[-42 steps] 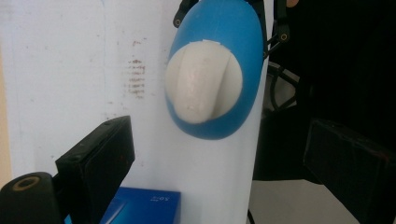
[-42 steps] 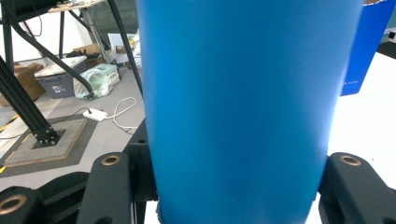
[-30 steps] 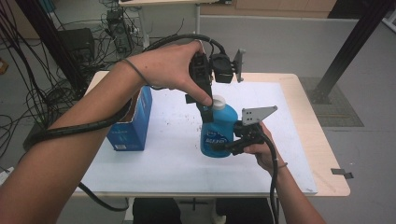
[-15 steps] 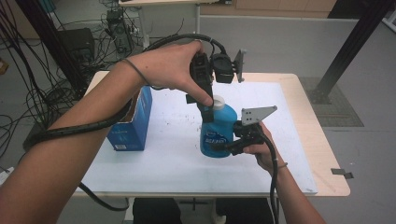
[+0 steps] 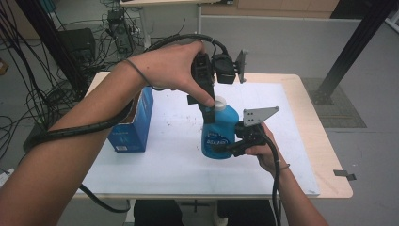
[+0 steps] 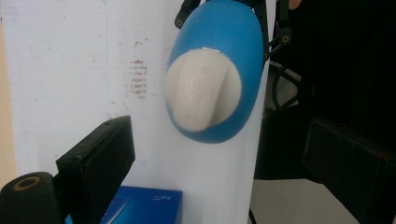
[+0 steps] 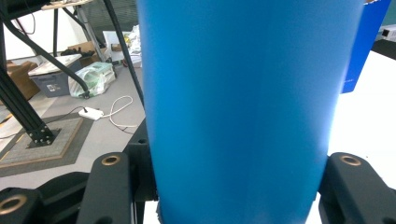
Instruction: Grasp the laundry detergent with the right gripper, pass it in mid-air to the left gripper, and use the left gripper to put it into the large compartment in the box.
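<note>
A blue bottle (image 5: pixel 219 134) with a white cap (image 5: pixel 219 102) stands upright near the middle of a white-covered tabletop (image 5: pixel 169 160). The right claw (image 5: pixel 225 147) comes in level from the bottle's right side and is closed on its lower body, one jaw pressed against each side of it in the right gripper view. The left claw (image 5: pixel 208 114) hangs from above, pointing down at the cap; in the left gripper view its two jaws stand wide apart, with the cap (image 6: pixel 201 95) between and beyond them, untouched. A blue box (image 5: pixel 132 123) stands near the tabletop's left edge, well apart from the bottle. Bare white surface lies between box and bottle, and more in front of the bottle toward the person. To the right, the surface runs open to the wooden edge (image 5: pixel 329 155).
</note>
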A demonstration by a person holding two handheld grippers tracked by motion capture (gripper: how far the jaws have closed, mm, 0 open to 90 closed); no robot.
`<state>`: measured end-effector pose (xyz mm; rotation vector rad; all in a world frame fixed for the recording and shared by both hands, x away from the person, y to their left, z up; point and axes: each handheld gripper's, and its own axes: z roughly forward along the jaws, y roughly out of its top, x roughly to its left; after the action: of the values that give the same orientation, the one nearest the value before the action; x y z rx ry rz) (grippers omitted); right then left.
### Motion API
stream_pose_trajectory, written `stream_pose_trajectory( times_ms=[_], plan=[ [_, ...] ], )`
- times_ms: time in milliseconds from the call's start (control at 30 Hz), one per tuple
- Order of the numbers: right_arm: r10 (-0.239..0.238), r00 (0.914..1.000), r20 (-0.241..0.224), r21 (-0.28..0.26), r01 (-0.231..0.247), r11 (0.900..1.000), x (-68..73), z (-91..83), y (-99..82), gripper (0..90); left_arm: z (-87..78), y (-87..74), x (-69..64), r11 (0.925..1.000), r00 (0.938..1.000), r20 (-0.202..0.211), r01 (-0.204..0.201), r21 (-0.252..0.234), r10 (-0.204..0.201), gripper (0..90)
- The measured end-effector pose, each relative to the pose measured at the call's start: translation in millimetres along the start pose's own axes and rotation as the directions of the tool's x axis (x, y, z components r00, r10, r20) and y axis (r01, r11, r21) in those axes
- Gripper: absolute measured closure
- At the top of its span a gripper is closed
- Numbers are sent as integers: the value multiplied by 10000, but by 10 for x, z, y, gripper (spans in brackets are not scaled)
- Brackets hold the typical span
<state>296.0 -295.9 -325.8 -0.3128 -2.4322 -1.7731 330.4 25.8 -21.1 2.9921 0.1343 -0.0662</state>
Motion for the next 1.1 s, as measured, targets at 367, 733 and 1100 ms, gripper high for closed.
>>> stream_pose_trajectory(
  times_ms=[367, 733, 1100],
  plan=[
    [-49, 10000, -44, 44, 49, 10000, 0, 4, 16, 423, -8, -1, -2, 10000, 10000, -1, 0, -12, 0, 91],
    [-75, 10000, -57, 62, 76, 10000, 4, 2, 23, 423, -17, 8, -5, 10000, 10000, -25, -12, -26, 12, 91],
    [-180, 9998, -129, 63, 181, 9998, 11, 7, 36, 423, 10, 16, -25, 10000, 9998, -198, 78, -59, -79, 90]
  ],
)
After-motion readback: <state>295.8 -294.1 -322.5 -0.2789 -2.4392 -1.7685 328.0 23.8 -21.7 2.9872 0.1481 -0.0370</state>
